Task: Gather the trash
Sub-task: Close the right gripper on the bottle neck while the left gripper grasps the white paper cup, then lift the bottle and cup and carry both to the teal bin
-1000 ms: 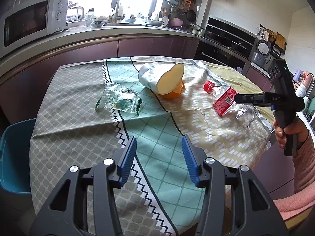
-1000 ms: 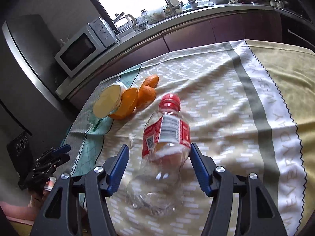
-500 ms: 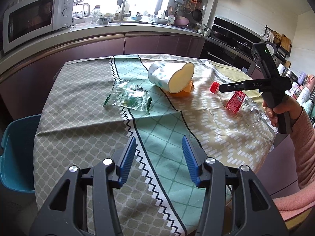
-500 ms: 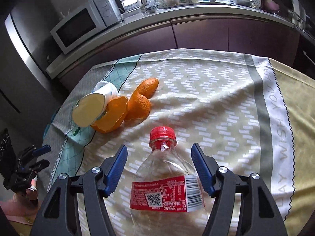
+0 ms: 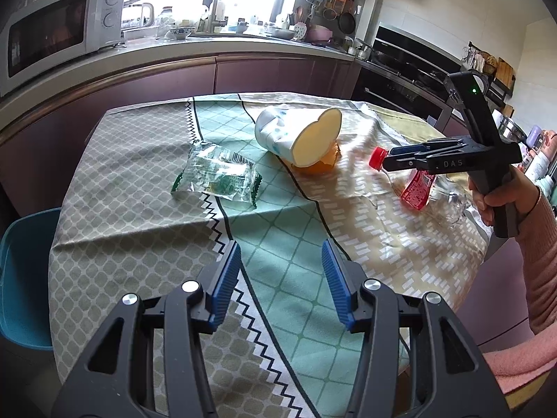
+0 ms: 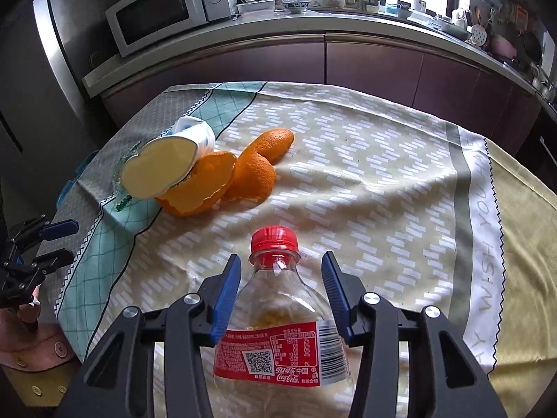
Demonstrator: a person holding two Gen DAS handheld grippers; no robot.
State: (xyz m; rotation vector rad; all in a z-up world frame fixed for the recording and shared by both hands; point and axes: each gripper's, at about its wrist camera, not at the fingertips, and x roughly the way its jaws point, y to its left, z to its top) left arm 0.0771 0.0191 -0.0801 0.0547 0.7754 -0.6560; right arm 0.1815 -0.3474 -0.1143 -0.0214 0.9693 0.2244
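Observation:
A clear plastic bottle [image 6: 275, 313] with a red cap and red label lies on the tablecloth, also visible in the left wrist view [image 5: 416, 188]. My right gripper [image 6: 280, 271] straddles its shoulder just behind the cap; the jaws are closing and both blue pads touch the bottle's sides. The left gripper [image 5: 280, 257] hangs open over the near green part of the cloth with nothing between its fingers. A crushed paper cup [image 5: 289, 136] lies on orange peel [image 6: 236, 174]. A clear green-printed wrapper [image 5: 217, 177] lies left of the cup.
A blue bin [image 5: 24, 278] stands on the floor at the table's left edge. Behind the table runs a kitchen counter with a microwave [image 5: 52, 35]. A hand in a pink sleeve [image 5: 501, 202] holds the right gripper at the table's right edge.
The right gripper slid along the bottle toward its cap and rolled level with it. Its jaws narrowed from wide apart to touching the bottle. The left gripper barely moved.

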